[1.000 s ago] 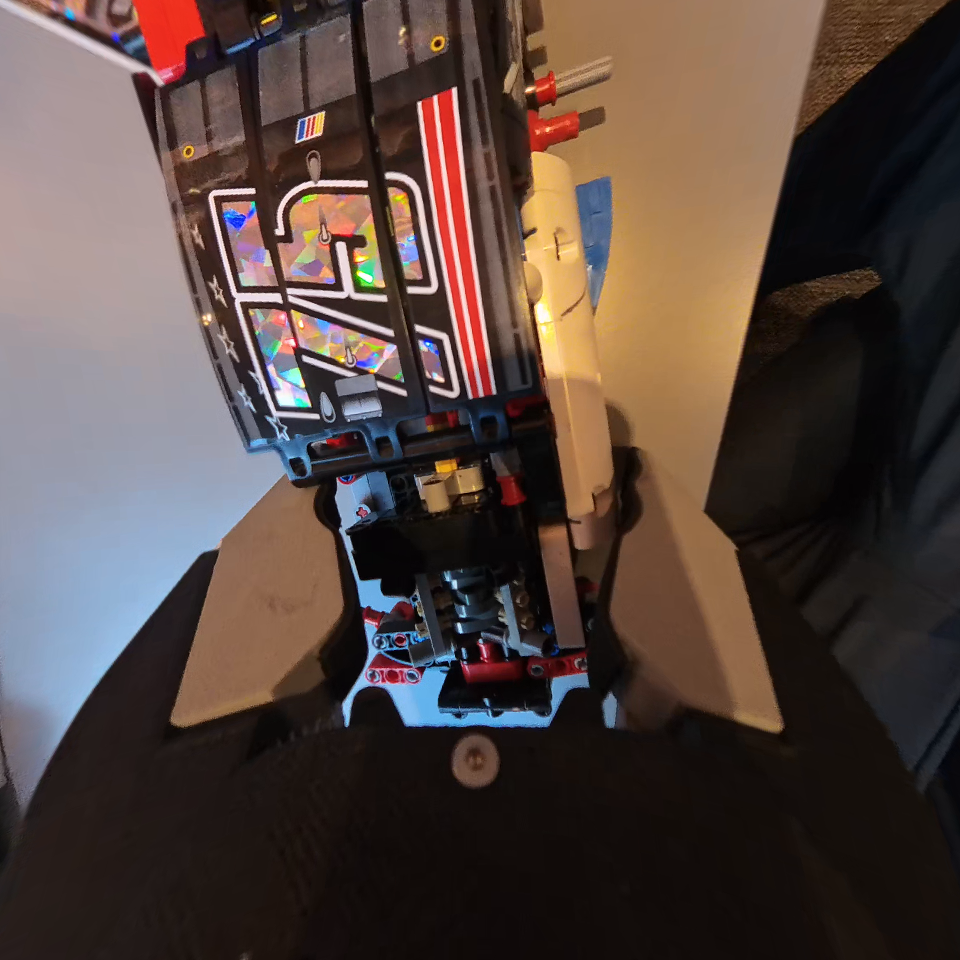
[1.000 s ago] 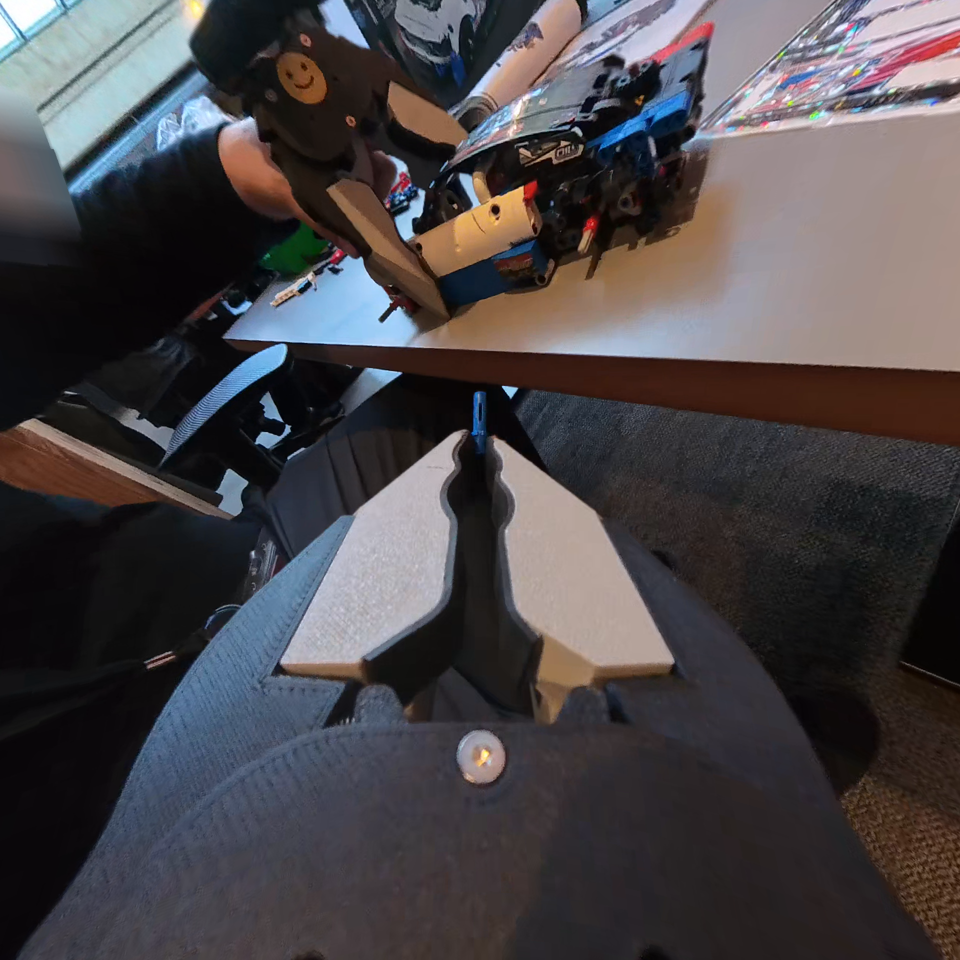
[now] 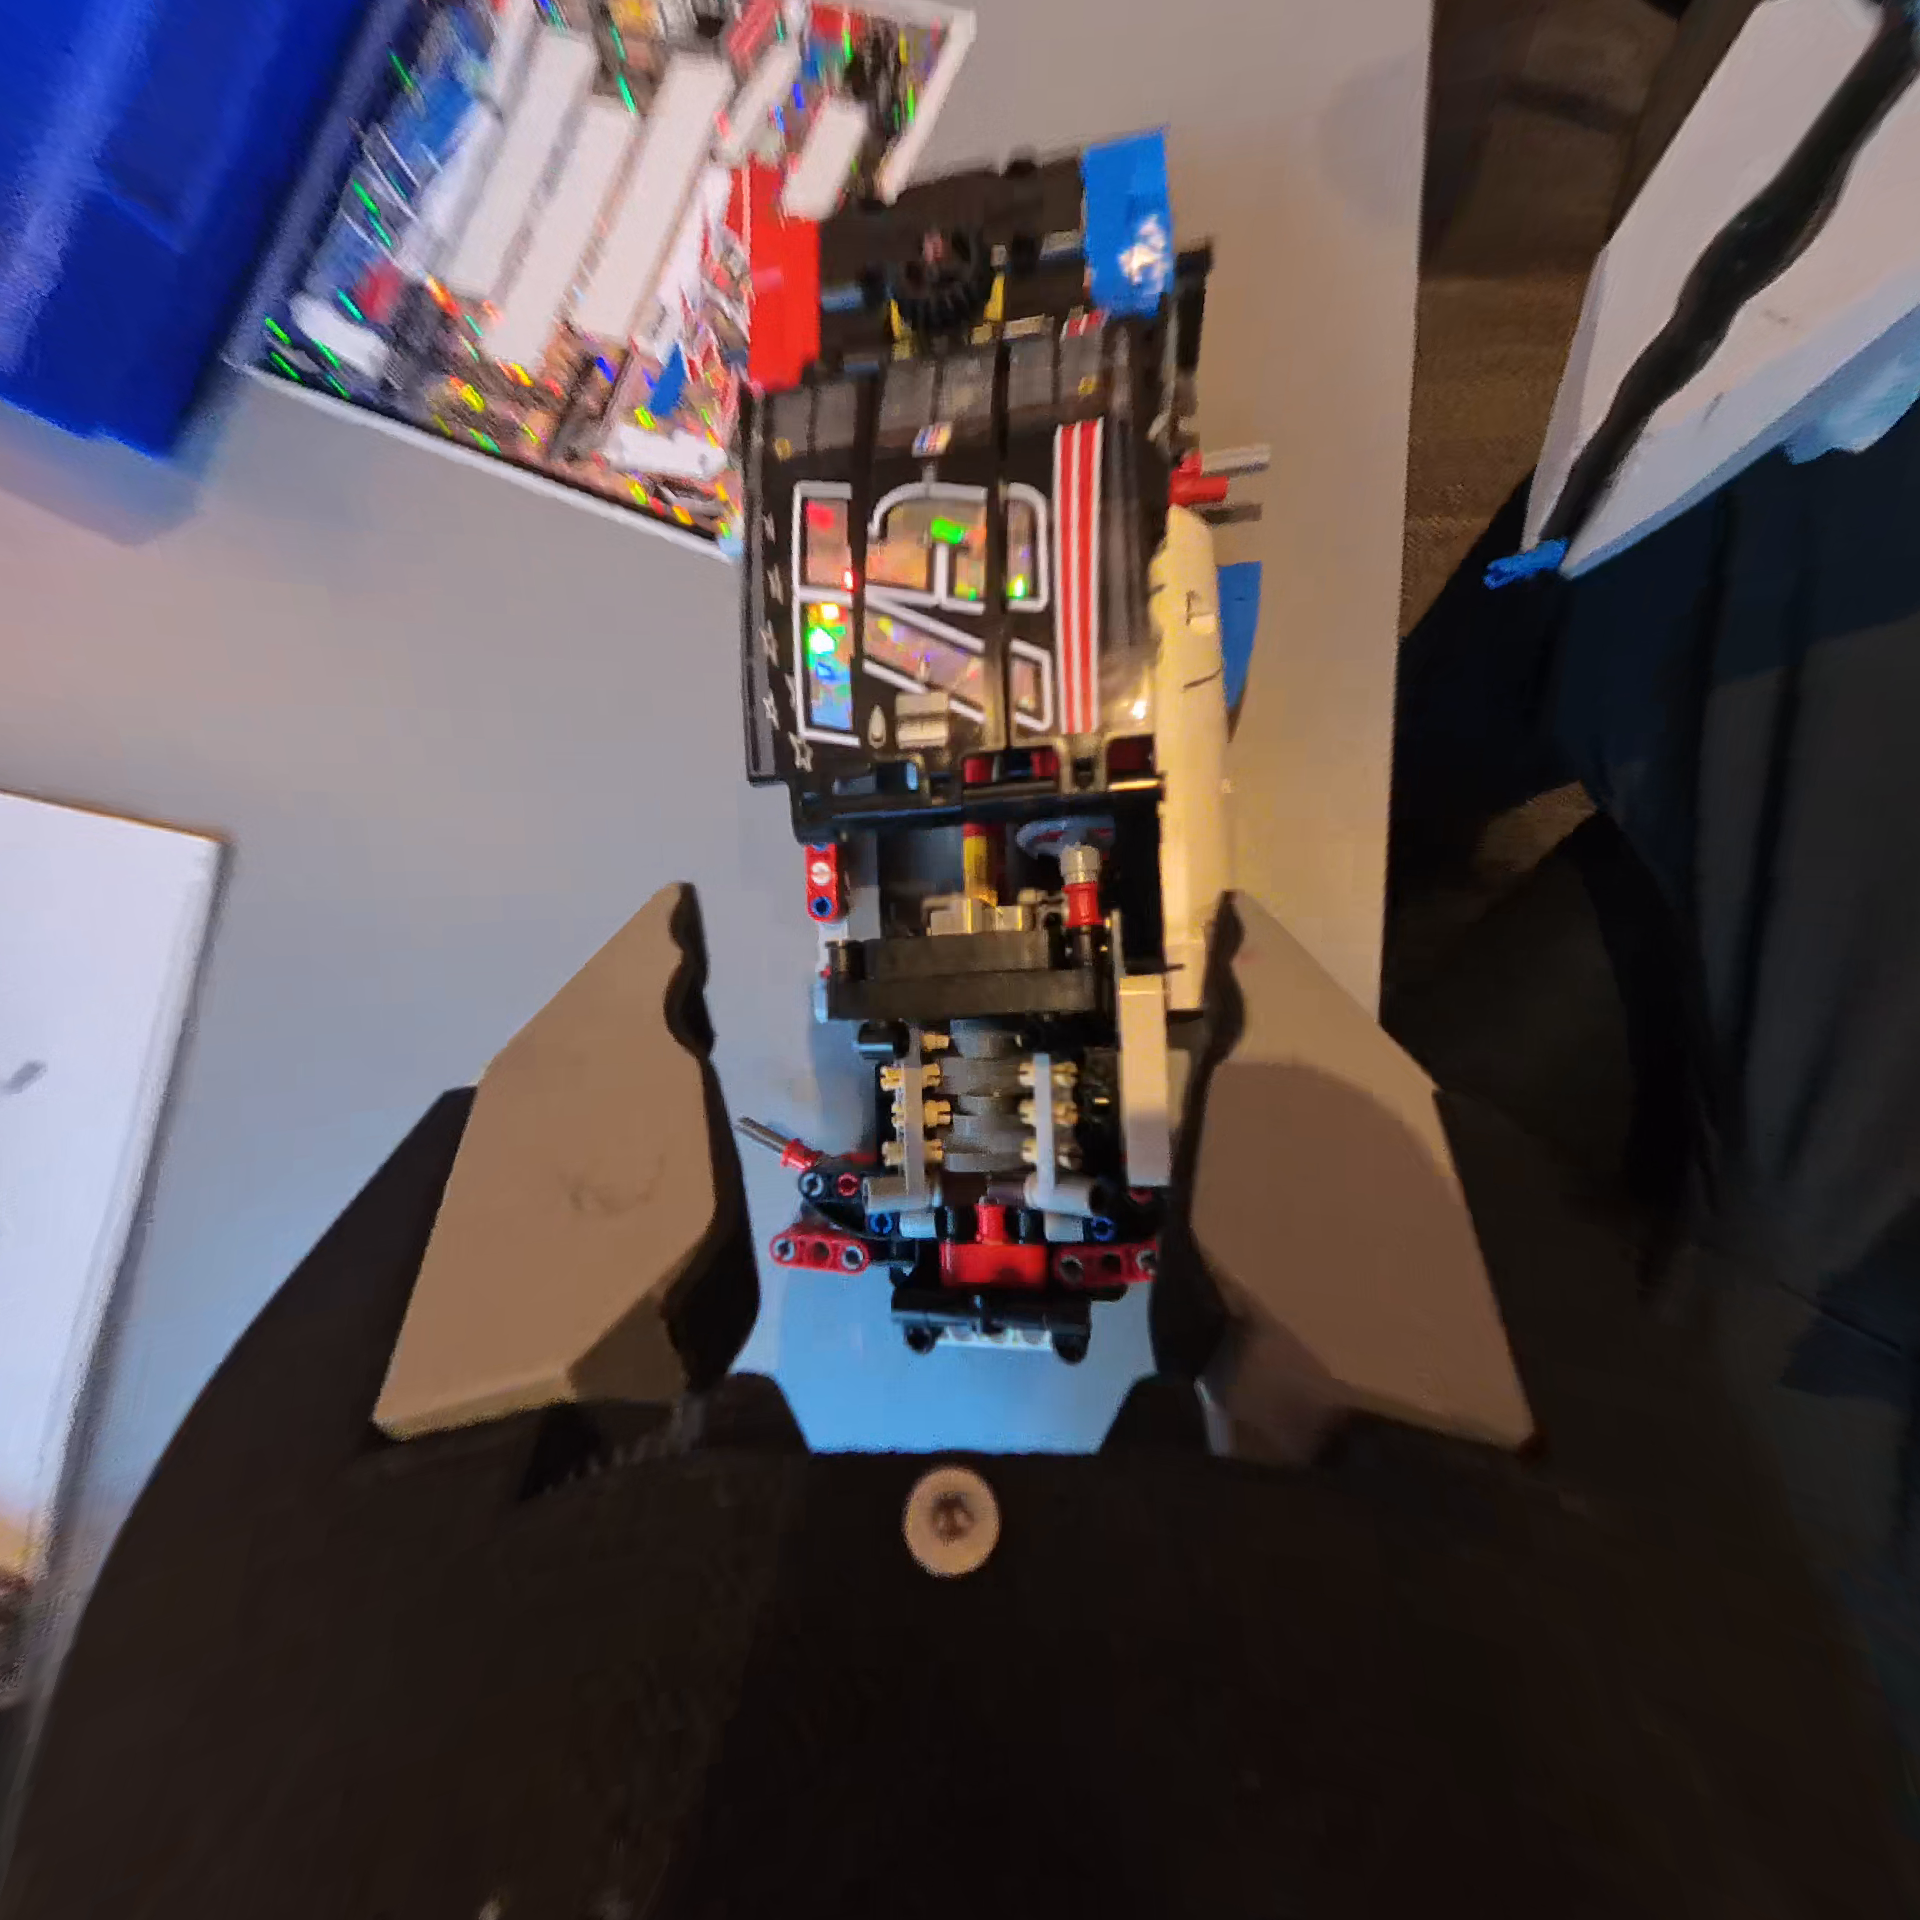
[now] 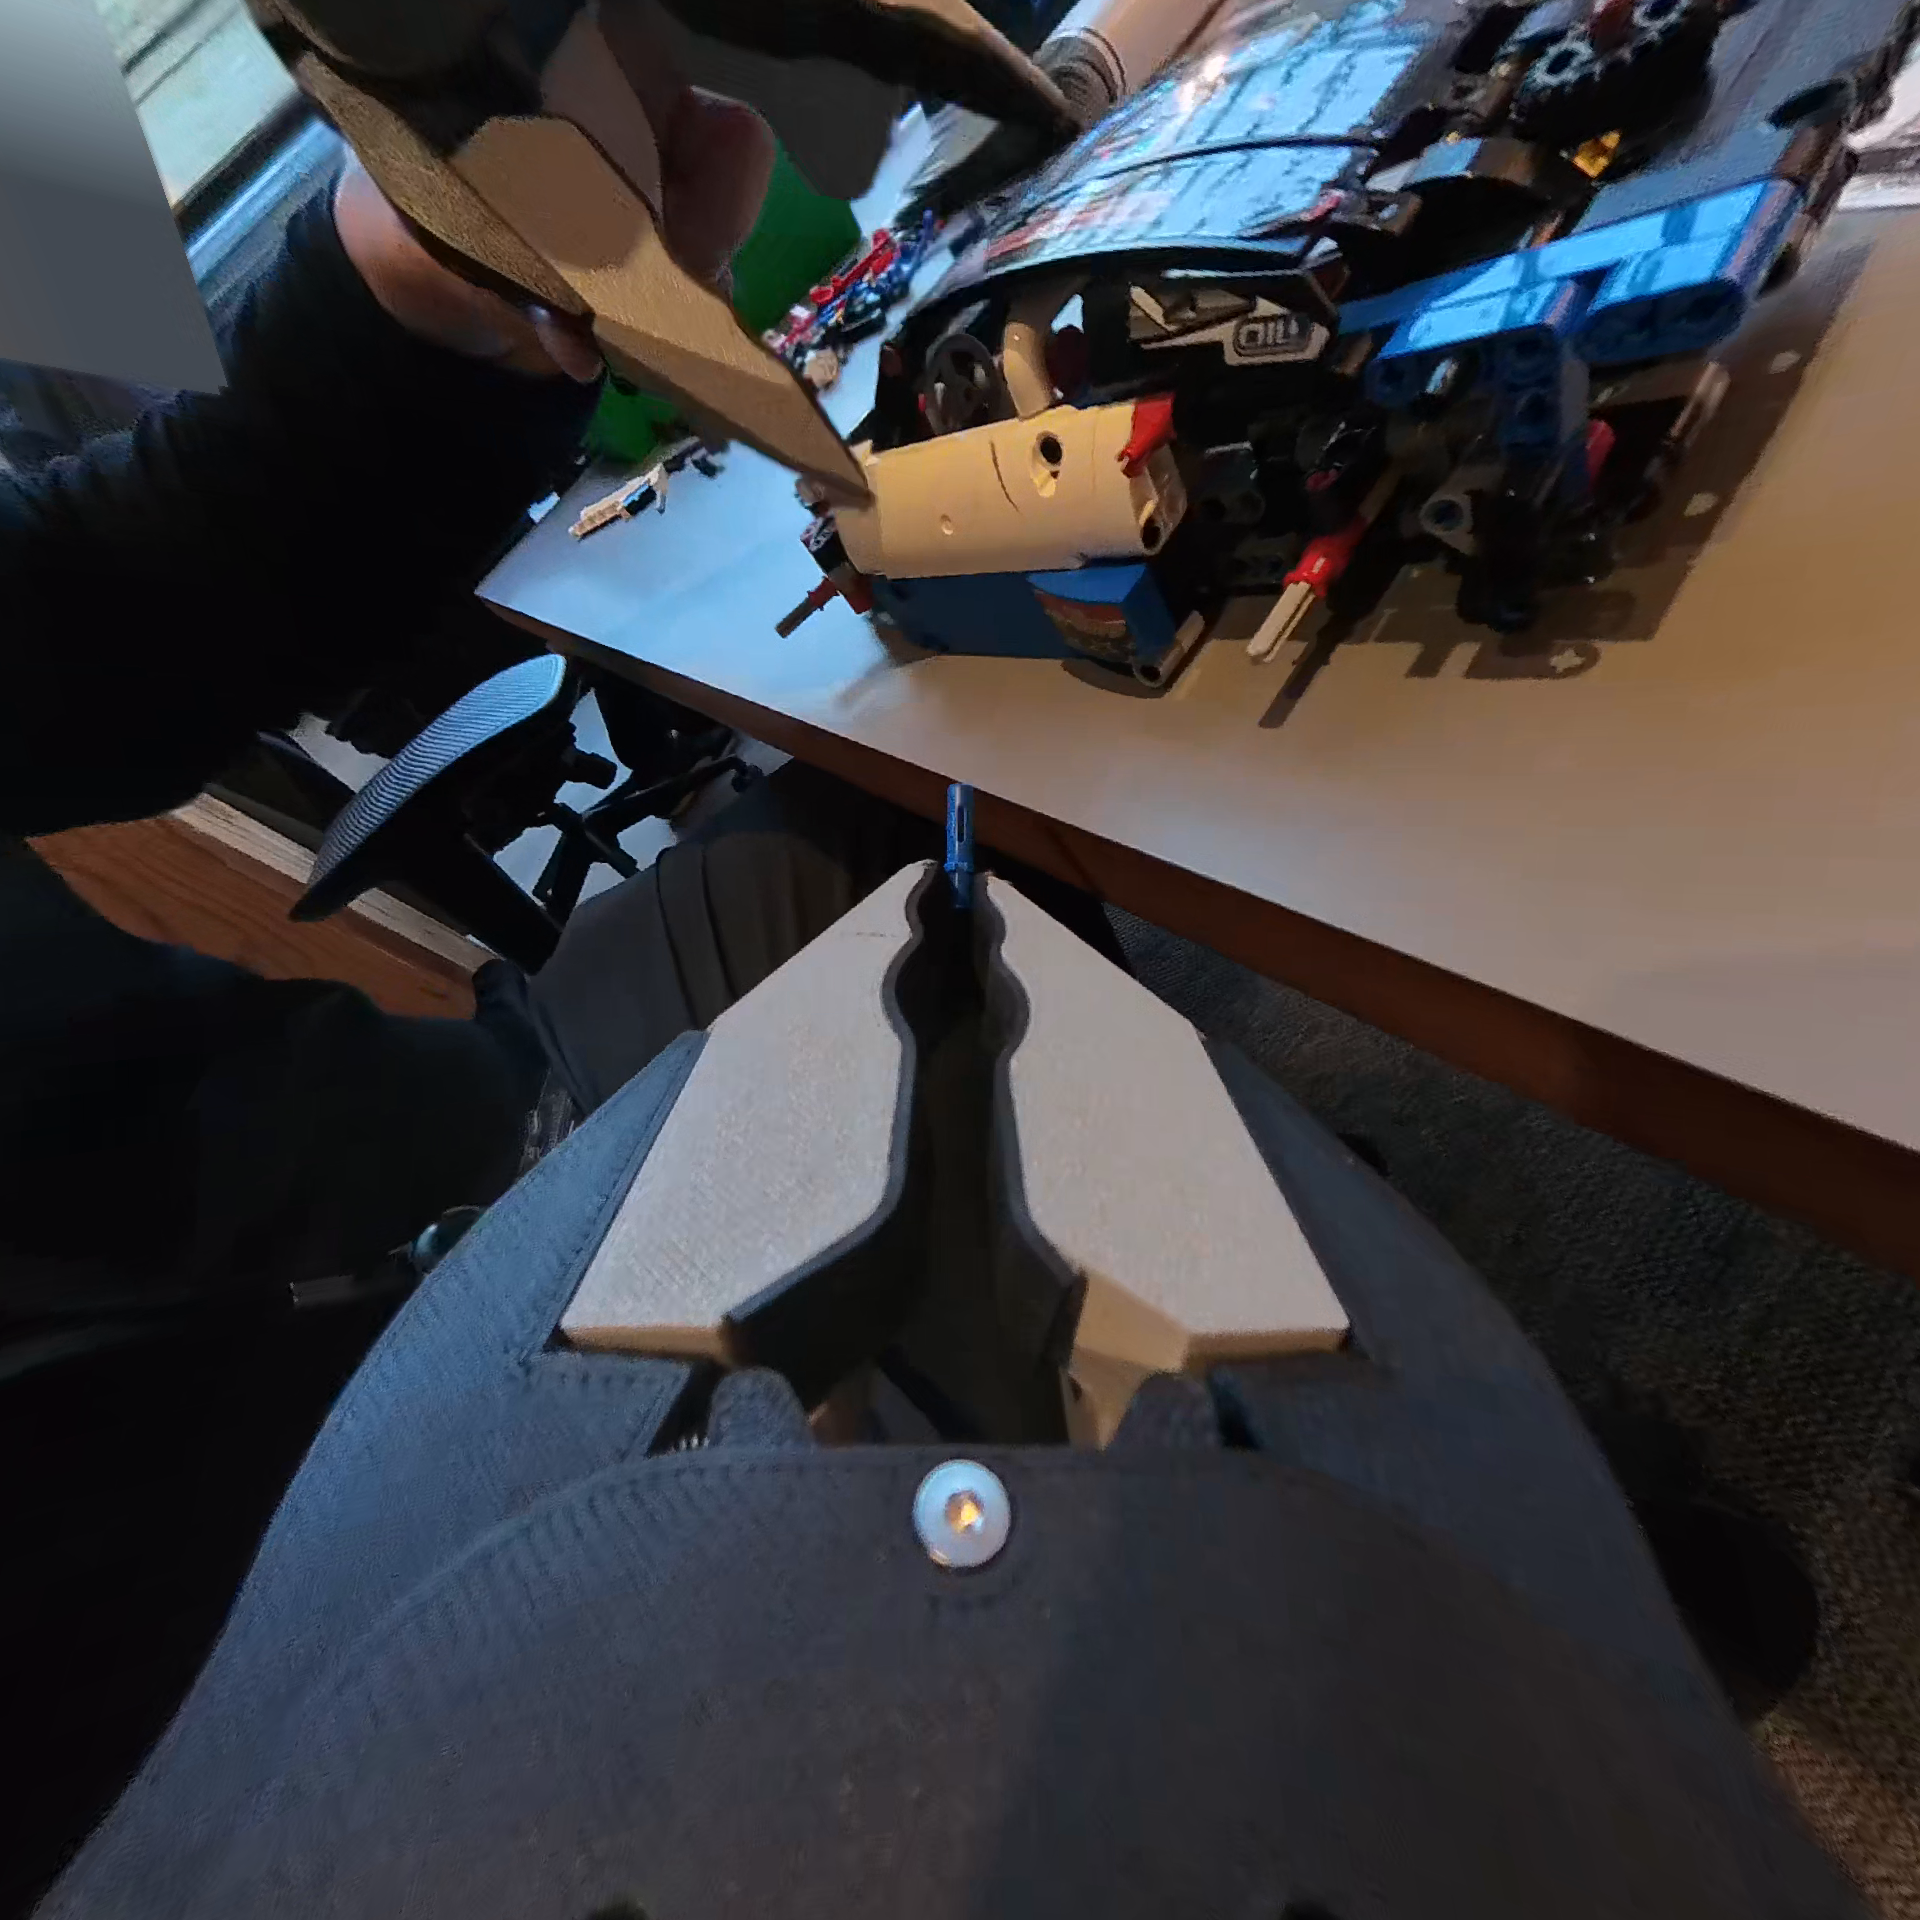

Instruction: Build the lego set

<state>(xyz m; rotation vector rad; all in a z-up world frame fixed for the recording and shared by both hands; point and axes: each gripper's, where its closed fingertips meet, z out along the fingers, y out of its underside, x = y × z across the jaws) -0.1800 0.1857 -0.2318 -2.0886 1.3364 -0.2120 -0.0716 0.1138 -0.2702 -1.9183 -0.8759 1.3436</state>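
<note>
Pale and flat, the surface (image 4: 1403,810) carries a half-built lego car (image 3: 966,790) near its right edge, over grey carpet. Starting at the right gripper (image 4: 957,883): its jaws are closed on a small blue pin (image 4: 957,831), held below the surface edge, well apart from the car. The pin is light, hard and slick, and likely to twist in the grip unless pinched square across its shaft. The left gripper (image 3: 961,1039) stands open astride the car's near end, its right finger against the white side panel (image 4: 997,504), its left finger clear. The car is stiff but made of clipped parts, so it is probably best held by the frame. Farther left lies a sticker sheet (image 3: 582,260). Against a second ago, the left gripper has backed off and spread wider; the right's hold is unchanged.
</note>
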